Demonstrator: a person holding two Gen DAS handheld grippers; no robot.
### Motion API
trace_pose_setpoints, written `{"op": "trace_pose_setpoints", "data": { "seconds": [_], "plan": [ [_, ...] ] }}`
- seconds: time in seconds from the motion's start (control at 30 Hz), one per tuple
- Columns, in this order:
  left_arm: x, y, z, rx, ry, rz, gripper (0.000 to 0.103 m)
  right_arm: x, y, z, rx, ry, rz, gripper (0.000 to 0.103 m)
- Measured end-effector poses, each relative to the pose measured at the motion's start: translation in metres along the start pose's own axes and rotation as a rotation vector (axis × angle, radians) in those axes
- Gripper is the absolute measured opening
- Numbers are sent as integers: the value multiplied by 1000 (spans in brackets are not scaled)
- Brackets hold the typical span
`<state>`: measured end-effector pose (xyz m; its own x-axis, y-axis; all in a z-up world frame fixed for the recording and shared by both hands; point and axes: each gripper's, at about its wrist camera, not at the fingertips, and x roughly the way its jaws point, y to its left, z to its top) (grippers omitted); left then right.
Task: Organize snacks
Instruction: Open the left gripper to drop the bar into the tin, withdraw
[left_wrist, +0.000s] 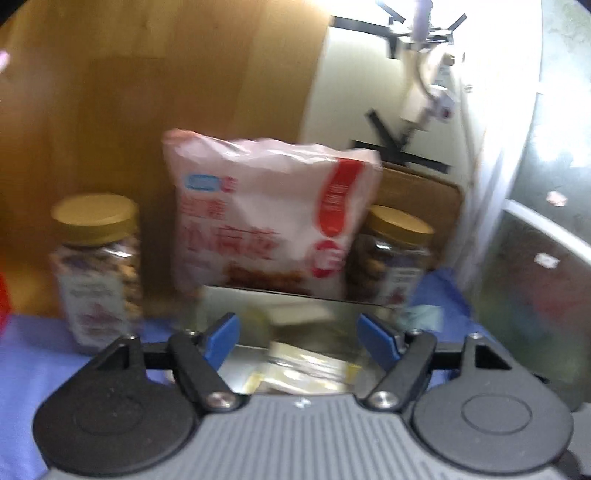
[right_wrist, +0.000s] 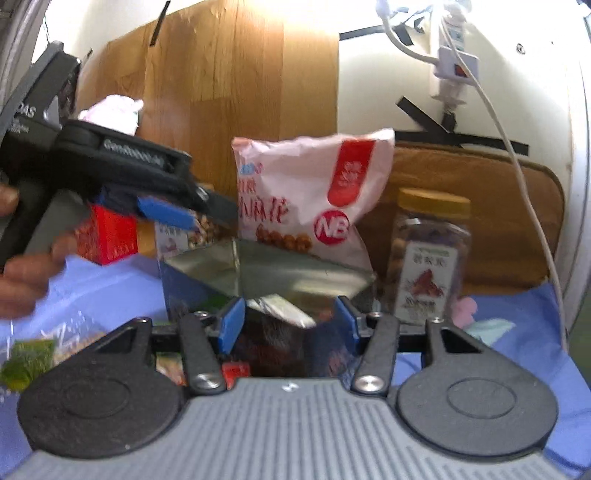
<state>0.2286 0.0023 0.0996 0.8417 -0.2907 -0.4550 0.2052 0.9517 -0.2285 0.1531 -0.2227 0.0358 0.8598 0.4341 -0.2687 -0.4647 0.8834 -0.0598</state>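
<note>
A pink and white snack bag (left_wrist: 266, 214) (right_wrist: 306, 199) stands upright behind an open box (left_wrist: 288, 306) (right_wrist: 291, 269) with a shiny silver inside. Yellow and white packets (left_wrist: 306, 373) lie in the box. My left gripper (left_wrist: 299, 339) hangs open over the box with nothing between its blue pads; its fingers (right_wrist: 166, 213) show at the upper left of the right wrist view, held by a hand (right_wrist: 26, 273). My right gripper (right_wrist: 290, 326) is open above the box's near corner, over a silver packet (right_wrist: 284, 308) that its pads do not touch.
Two gold-lidded jars (left_wrist: 98, 266) (left_wrist: 391, 258) flank the bag; the right one (right_wrist: 430, 254) stands beside the box. A red box (right_wrist: 109, 236) and green packets (right_wrist: 26, 363) lie at left on the blue cloth (right_wrist: 517, 354). Wooden board, brown mat and cables behind.
</note>
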Motion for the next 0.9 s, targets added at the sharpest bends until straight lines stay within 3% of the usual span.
{"op": "trace_pose_setpoints", "data": {
  "seconds": [0.27,0.37,0.43,0.5,0.7,0.83,0.9],
  "plan": [
    [41,44,-9,-86,142,185,72,24,-11,-13,3,95,-59,56],
    [51,52,-20,-114,181,187,67,29,-21,-14,45,99,-78,55],
    [52,55,-21,-161,192,158,60,32,-26,-16,54,89,-136,55],
    [49,52,-21,-173,195,138,59,34,-37,-18,96,91,-167,54],
    [14,38,-24,-165,130,134,63,13,-38,-14,149,64,-75,55],
    [-19,31,-35,-177,95,117,68,3,-27,-17,171,107,28,57],
    [-30,27,-46,-174,103,106,68,5,-20,-23,173,145,50,67]
  ]
}}
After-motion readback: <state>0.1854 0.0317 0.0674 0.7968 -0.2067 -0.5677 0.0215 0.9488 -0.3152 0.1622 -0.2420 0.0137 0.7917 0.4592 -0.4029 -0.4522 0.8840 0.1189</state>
